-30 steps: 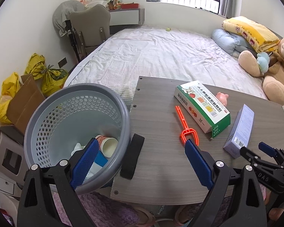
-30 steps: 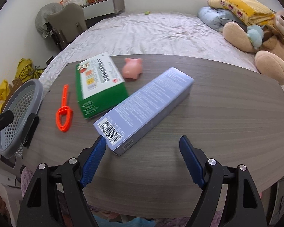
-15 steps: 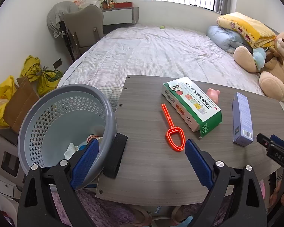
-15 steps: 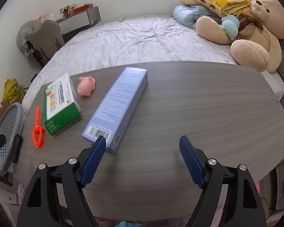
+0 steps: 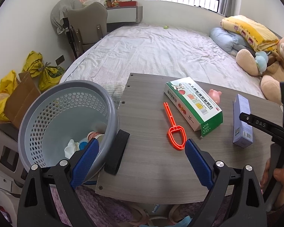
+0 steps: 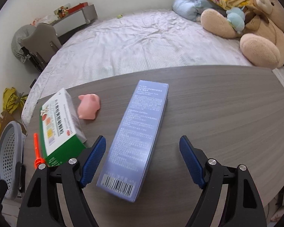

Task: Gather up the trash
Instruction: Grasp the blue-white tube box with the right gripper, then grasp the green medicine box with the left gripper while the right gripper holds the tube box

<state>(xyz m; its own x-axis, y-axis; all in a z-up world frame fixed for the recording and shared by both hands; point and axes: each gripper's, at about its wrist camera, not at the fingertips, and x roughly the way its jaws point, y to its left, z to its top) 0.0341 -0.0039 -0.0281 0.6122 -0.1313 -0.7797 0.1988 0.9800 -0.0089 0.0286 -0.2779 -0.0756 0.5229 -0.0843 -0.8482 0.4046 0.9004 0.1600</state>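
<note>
Trash on my left view: one green-and-white box [image 5: 194, 104] with Chinese print, one lilac box [image 5: 243, 122] with a barcode, lying apart on the table [image 5: 147, 160]; "DAS" reads on the right gripper [image 5: 255, 122]. Left gripper [image 5: 140, 152] gapes wide beside one basket [image 5: 66, 121]. On my right view, right gripper [image 6: 141, 159] spread wide around the lilac box's [image 6: 136, 138] barcode end, not touching.
</note>
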